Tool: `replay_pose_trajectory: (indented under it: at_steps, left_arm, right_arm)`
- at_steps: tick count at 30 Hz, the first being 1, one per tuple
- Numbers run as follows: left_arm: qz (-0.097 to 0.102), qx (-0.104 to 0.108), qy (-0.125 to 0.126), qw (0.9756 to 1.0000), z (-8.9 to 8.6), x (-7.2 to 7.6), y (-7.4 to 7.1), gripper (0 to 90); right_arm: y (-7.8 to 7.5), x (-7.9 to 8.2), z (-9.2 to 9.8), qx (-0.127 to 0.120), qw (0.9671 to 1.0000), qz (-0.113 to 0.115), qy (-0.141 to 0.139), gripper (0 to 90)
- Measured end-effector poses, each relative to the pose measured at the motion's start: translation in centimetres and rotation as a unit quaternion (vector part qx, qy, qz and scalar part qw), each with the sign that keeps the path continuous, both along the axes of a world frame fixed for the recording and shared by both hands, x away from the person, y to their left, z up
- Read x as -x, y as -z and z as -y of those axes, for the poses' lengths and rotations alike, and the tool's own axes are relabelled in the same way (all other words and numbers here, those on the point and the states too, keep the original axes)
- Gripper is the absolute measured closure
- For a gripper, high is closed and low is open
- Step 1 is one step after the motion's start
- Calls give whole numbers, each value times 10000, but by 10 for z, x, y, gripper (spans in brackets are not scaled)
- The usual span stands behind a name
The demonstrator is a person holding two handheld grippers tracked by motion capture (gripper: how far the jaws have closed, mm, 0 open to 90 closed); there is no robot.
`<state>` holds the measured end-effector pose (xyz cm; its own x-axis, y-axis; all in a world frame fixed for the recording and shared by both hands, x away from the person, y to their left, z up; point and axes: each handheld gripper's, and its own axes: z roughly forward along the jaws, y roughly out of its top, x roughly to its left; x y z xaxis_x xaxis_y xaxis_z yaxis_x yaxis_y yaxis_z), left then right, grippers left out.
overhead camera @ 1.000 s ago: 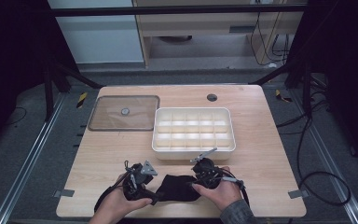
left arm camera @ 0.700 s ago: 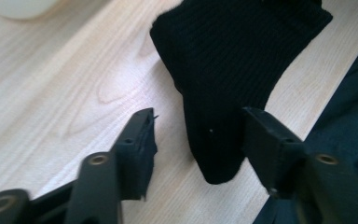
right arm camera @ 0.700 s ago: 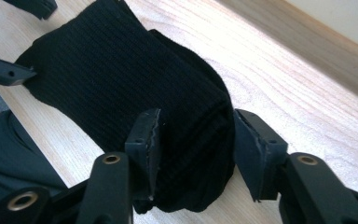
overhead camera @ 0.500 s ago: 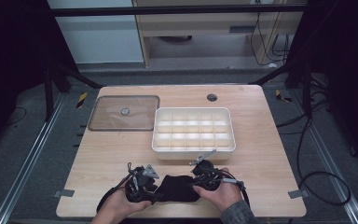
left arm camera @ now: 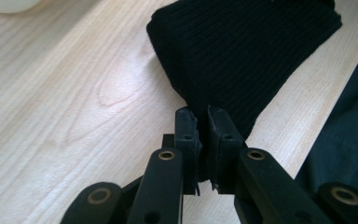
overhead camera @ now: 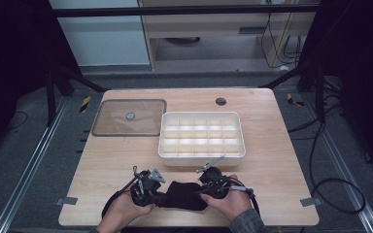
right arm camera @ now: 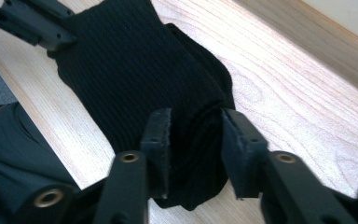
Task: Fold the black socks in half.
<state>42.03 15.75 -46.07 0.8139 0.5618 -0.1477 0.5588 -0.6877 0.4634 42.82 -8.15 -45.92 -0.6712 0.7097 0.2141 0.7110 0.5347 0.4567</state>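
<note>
Item: black ribbed knitted cloth (overhead camera: 187, 195), soft, folded into a thick bundle; fine parallel ribs show on its surface (left arm camera: 242, 56), and one end is rolled into a rounded lump (right arm camera: 186, 140). Location: on the light wooden tabletop (overhead camera: 102, 165), near its front edge, in front of the white plastic compartment tray (overhead camera: 201, 138) and apart from it.

Left tool (overhead camera: 161, 198): at the cloth's left end. Its jaws have just been closing and now stand narrow, pinched on a thin corner of the cloth (left arm camera: 204, 140), which sits squeezed between the pads.

Right tool (overhead camera: 200, 190): at the cloth's right end. Its jaws stand part-way apart around the rolled lump (right arm camera: 193, 154); both pads lie against the fabric, so it holds that end.

Also present: clear rectangular plastic lid (overhead camera: 128, 117) with a small round knob, lying flat on the tabletop, just left of the compartment tray.

Change against the earlier frames: a second ago the left tool's jaws stood wide beside the cloth; they are now clamped on it. The cloth, the tray and the lid lie in the same places as before.
</note>
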Motion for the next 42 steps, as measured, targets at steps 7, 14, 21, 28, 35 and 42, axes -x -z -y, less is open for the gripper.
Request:
replay_pose_trajectory:
  at_steps: [7,14,21,28,35,42]
  left_arm:
    - [36,-32,-91,9999,-6,-6,-2,833]
    - [45,17,-78,10000,-7,-7,-4,835]
    - [52,7,-113,9999,-13,-7,-7,841]
    - [72,24,-191,9998,-20,-11,-9,842]
    - [111,36,-112,9999,-19,-7,-16,841]
    - [129,-15,-111,9999,-21,-10,-18,842]
  right_arm:
    - [0,2,-3,-5,10000,1,-16,566]
    - [2,3,-3,-10,10000,3,-30,592]
    - [3,1,-5,-30,10000,35,-16,577]
    - [1,3,-7,-52,10000,55,-48,539]
    - [3,5,-10,4,9999,12,-104,607]
    - [6,4,-9,-1,9999,-15,-105,607]
